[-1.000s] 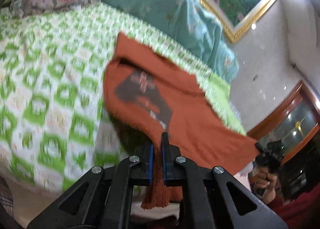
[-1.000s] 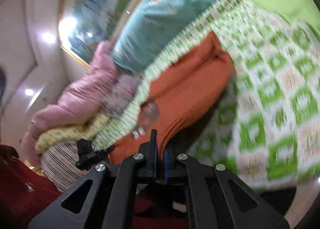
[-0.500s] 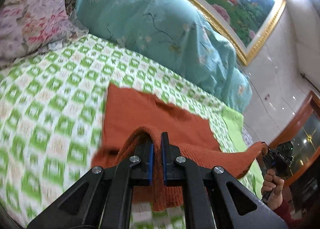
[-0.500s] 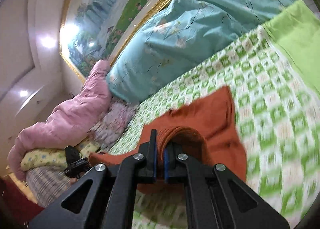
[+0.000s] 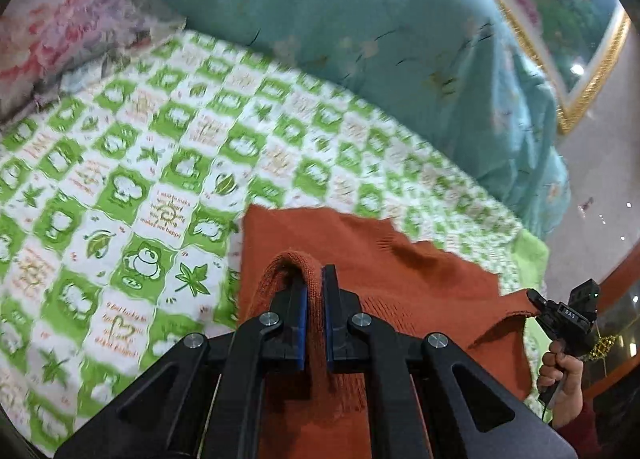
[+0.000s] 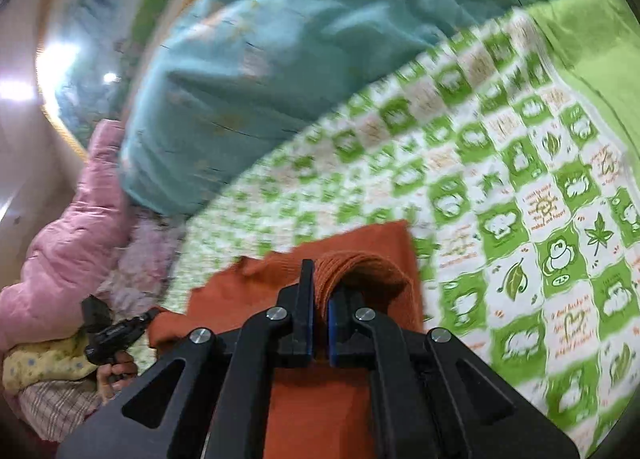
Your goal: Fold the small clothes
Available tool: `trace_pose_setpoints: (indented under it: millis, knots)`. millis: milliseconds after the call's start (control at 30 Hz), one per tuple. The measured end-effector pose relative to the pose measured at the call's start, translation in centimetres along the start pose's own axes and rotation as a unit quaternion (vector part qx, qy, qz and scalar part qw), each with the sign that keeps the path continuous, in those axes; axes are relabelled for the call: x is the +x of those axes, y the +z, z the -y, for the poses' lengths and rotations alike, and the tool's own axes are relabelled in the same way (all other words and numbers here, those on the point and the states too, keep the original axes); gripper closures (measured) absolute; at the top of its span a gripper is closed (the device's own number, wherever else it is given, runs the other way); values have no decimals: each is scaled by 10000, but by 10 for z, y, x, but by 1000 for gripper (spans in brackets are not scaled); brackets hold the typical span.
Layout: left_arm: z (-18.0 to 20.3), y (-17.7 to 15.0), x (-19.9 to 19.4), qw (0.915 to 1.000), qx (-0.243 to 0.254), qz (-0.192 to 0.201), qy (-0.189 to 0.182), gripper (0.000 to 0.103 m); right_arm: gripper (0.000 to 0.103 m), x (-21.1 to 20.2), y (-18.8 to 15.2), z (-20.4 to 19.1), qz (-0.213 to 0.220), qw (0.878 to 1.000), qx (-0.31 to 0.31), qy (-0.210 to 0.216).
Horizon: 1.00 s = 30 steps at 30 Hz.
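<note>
Both grippers are out over the bed now; the left gripper [image 5: 315,291] has its two fingers pressed together on a hump of ribbed orange knit, and the right gripper [image 6: 321,291] is pinching its own fold of the same cloth just as tightly; the orange sweater [image 5: 404,279] runs between them, its far part lying flat on the green-and-white checked bedsheet [image 5: 132,195], its near edge lifted and carried forward over the rest.

From the left wrist view you can see the right gripper [image 5: 568,315] off to the side with a corner of the sweater stretched up to it; from the right wrist view the left gripper [image 6: 116,333] sits low at the other side, near the pink quilt [image 6: 68,235]; the teal duvet [image 5: 400,59] is heaped well beyond the sweater.

This looks to me like the fold itself, midway; the held edge is coming over the body of the garment but is not yet laid down. The next move, as I judge it, calls for both hands to travel level, bring the held edge to meet the far edge, lower it squarely, and only then let go; if one side leads, the fold will likely land skewed.
</note>
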<state>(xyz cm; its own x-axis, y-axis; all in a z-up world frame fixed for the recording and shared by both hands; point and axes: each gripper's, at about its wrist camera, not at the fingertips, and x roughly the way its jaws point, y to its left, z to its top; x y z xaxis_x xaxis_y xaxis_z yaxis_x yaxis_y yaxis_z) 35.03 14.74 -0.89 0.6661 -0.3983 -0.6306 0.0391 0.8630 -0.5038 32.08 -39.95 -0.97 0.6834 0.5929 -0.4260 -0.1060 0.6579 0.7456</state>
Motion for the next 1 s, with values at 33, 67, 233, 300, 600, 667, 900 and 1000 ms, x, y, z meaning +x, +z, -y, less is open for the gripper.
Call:
trace_pose_setpoints:
  millis: [33,67,233,300,600,667,900,1000]
  knots:
    - [-5,0,9,10000,-28,-73,40,99,97,7,0,4,-56,9999,-10,-120]
    - [-8,-1,17,9998,-46,-138,102,98,97,14,-2,7,-132,9997,-14,-226]
    - [-21,-6,37,9989,-179,-382,219,93,90,34,-10,25,-349,9979,161,-514]
    - [-17,-11,24,9991,-125,-363,190,92,76,24,-11,28,-271,9978,337,-510]
    - [84,-90,-2,9825,1297,-1211,-565,83,58,-3,-59,-61,-799,9882,-1273,280]
    - [106,-106,13,9739,1703,-1417,-497,83,58,21,-81,-88,-1387,9713,-1888,409]
    - [98,-76,66,9724,1612,-1678,-184,89,60,80,-77,-87,-1840,9551,-2264,-511]
    - [95,-42,79,9729,1734,-1526,130,89,60,82,-46,-70,-1413,9669,-1956,-827]
